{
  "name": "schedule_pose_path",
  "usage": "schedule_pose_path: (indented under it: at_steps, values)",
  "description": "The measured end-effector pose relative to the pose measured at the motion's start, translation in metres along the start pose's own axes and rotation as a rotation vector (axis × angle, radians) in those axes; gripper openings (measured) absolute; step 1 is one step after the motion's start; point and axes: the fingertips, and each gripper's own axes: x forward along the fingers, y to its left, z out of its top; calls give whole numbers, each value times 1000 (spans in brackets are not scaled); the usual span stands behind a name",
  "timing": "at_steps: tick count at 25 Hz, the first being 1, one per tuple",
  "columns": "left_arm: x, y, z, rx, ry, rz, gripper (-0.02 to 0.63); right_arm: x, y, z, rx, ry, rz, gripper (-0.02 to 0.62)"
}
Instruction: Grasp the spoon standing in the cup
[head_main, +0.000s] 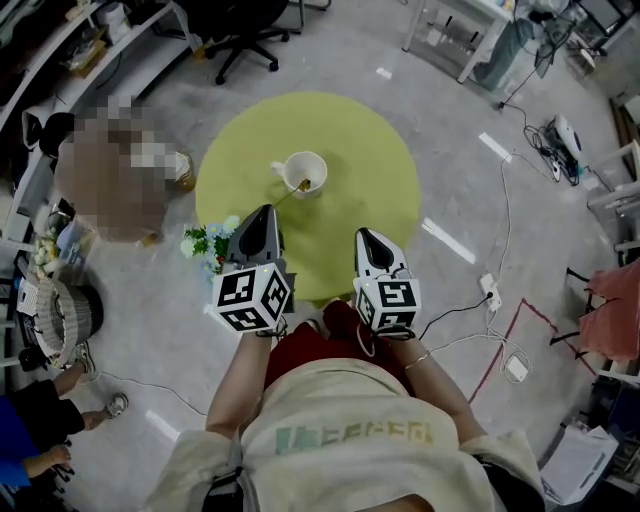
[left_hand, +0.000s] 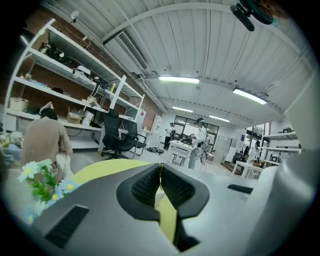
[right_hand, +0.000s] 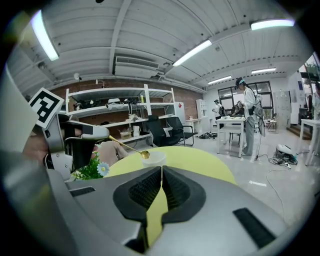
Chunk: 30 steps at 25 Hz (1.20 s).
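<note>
Green round table (head_main: 370, 150) at frame centre: left gripper (head_main: 262, 214) and right gripper (head_main: 366, 238) hover at its lower edge, jaws pressed together, empty. Spoon (head_main: 288, 193) leans in cup (head_main: 322, 172) beyond; spread jaws, then approach the handle squarely

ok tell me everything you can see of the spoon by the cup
The spoon is slim and gold-coloured, metal by its look. Its small round bowl sits at the mouth of the white cup, on the person's side. The thin straight handle slants up and out over the rim to the left tool, whose jaws are shut on its end. Whether it rests on the rim is unclear.
</note>
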Motion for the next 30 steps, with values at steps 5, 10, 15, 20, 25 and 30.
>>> schedule_pose_path:
  at_steps: [5, 10, 15, 20, 25, 30]
  values:
    - [-17, -6, 2, 5, -9, -21, 28, -16, 6, 0, 2, -15, -16, 37]
    - [-36, -9, 0, 7, -14, -40, 28, -33, 14, -3, 2, -27, -31, 37]
    - [-52, -12, -1, 6, -14, -54, 28, -46, 21, -3, -5, -38, -44, 37]
    - [-66, -11, -6, 11, -6, -59, 28, -59, 28, -5, -4, -45, -55, 37]
    - [-79, -10, -10, 16, 1, -64, 28, -69, 35, -8, -5, -51, -60, 37]
    - [-92, -8, -16, 20, 12, -68, 28, -77, 43, -14, 3, -53, -69, 37]
